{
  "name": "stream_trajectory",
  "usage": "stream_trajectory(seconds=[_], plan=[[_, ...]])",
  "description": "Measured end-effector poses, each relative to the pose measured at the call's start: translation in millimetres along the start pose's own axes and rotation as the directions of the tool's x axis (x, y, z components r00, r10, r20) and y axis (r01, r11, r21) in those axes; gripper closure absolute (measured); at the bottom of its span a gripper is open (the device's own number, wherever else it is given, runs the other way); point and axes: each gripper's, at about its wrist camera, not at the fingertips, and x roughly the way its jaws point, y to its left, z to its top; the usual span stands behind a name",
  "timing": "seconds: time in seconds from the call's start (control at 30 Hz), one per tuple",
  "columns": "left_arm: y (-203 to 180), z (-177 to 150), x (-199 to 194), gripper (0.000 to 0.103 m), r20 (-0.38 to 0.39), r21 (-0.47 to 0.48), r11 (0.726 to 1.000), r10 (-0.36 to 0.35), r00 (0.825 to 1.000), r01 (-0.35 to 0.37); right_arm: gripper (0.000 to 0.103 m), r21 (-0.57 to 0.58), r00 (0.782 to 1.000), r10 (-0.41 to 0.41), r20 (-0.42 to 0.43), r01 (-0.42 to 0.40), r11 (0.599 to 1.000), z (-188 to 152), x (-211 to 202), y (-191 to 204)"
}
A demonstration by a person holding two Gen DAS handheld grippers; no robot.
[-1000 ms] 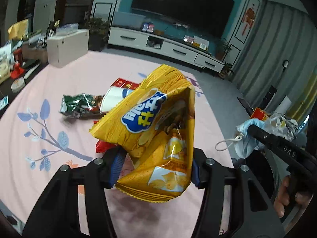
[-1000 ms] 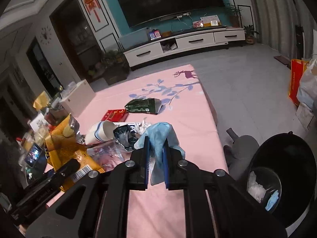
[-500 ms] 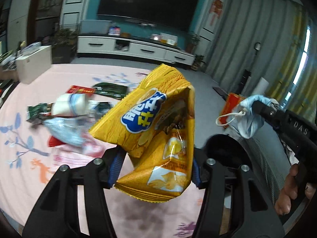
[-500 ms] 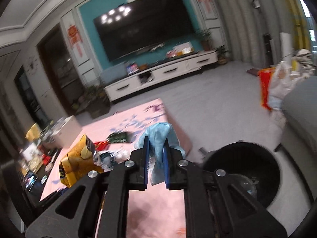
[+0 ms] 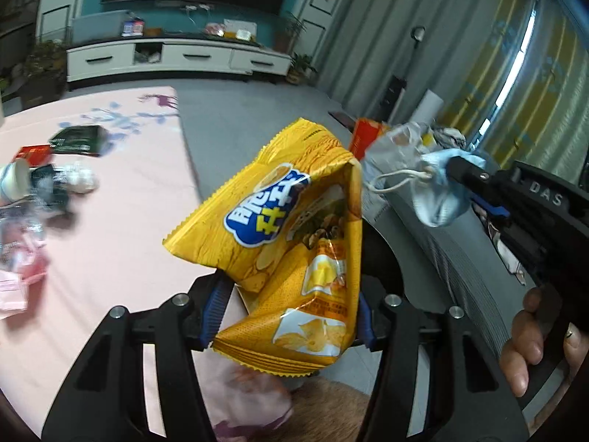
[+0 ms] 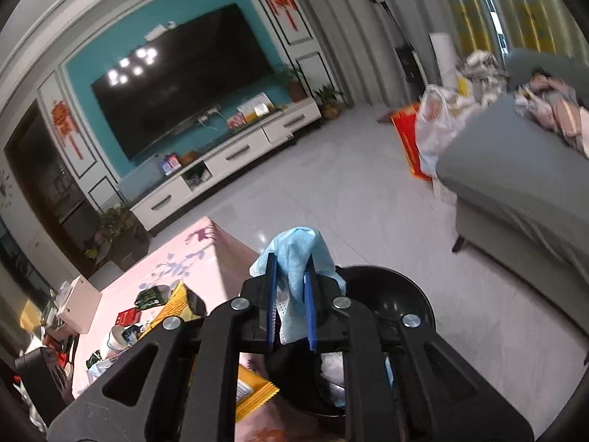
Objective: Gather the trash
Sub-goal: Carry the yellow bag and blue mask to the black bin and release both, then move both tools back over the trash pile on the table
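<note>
Over a black bin [image 6: 390,294] beside a pink-covered surface [image 5: 110,243], two pieces of trash were held, one in each claw. The left claw [image 5: 287,316] was clamped on a yellow chip bag [image 5: 287,250], gripped across its lower part, with the crinkled top standing up and leaning forward. The bag looked nearly empty and is judged light, thin and crackly, with a slick film that could slide between the pads; the fold near the bottom seam, where layers are doubled, is judged the surest hold. The right claw [image 6: 291,307] was pressed nearly together on a blue face mask [image 6: 298,254], pinched through its bunched middle. In the left view a white ear loop [image 5: 394,180] dangled free. The mask is judged soft, limp and very light, likely to cling or snag by its loop when let go.

White scraps were seen at the bin's bottom. On the surface more litter was left: a paper cup [image 5: 14,182], a green packet [image 5: 77,140], a red packet [image 5: 33,153] and clear wrappers, blurred. A hand [image 5: 537,346] was seen on the right handle.
</note>
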Motion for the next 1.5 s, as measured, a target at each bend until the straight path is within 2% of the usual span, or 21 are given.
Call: stream_trajectory(seconds=[0.23,0.6,0.67,0.73,0.8,0.83,0.93,1.1,1.2,1.3,1.4,1.5], plan=[[-24,-2,58,0.045,-0.119,0.032,0.999,-0.036,0.992,0.04,0.089,0.098,0.992,-0.1,-0.075,0.107,0.989,1,34,-43],[-35,-6,111,0.041,-0.225,0.058,0.996,-0.049,0.973,0.063,0.087,0.127,0.976,-0.131,-0.175,0.154,0.98,-5,68,-61],[-36,-7,112,0.036,-0.222,0.067,0.996,-0.047,0.974,0.064,0.082,0.118,0.972,-0.149,-0.181,0.172,0.978,-4,70,-61],[-38,-7,111,0.026,-0.218,0.074,0.995,-0.048,0.975,0.065,0.06,0.122,0.971,-0.159,-0.179,0.183,0.975,-3,70,-63],[-38,-5,109,0.015,-0.21,0.078,0.995,-0.05,0.976,0.067,0.044,0.139,0.975,-0.149,-0.162,0.172,0.975,-3,67,-64],[-39,-5,107,0.012,-0.2,0.083,0.995,-0.042,0.979,0.059,0.036,0.144,0.978,-0.143,-0.152,0.165,0.976,-2,64,-64],[-30,-5,93,0.006,-0.171,0.088,0.996,-0.003,0.985,0.018,0.024,0.151,0.986,-0.12,-0.118,0.138,0.979,0,57,-59],[1,2,65,0.003,-0.128,0.032,0.999,0.035,0.991,-0.031,0.013,0.121,0.992,-0.099,-0.08,0.108,0.987,3,51,-39],[30,9,38,0.003,-0.08,-0.015,0.995,0.097,0.992,-0.098,0.008,0.069,0.994,-0.089,-0.057,0.093,0.993,2,48,-16],[64,9,6,0.003,-0.028,-0.036,0.98,0.196,0.98,-0.197,0.005,0.014,0.998,-0.052,-0.025,0.053,0.999,-2,47,11],[98,8,-23,0.003,0.005,-0.051,0.954,0.295,0.956,-0.294,0.003,-0.044,1.0,0.012,0.001,-0.012,0.999,-7,47,42],[146,-1,-55,0.003,0.041,-0.151,0.927,0.352,0.935,-0.343,0.003,-0.109,0.998,0.062,0.01,-0.061,0.992,-20,50,78]])
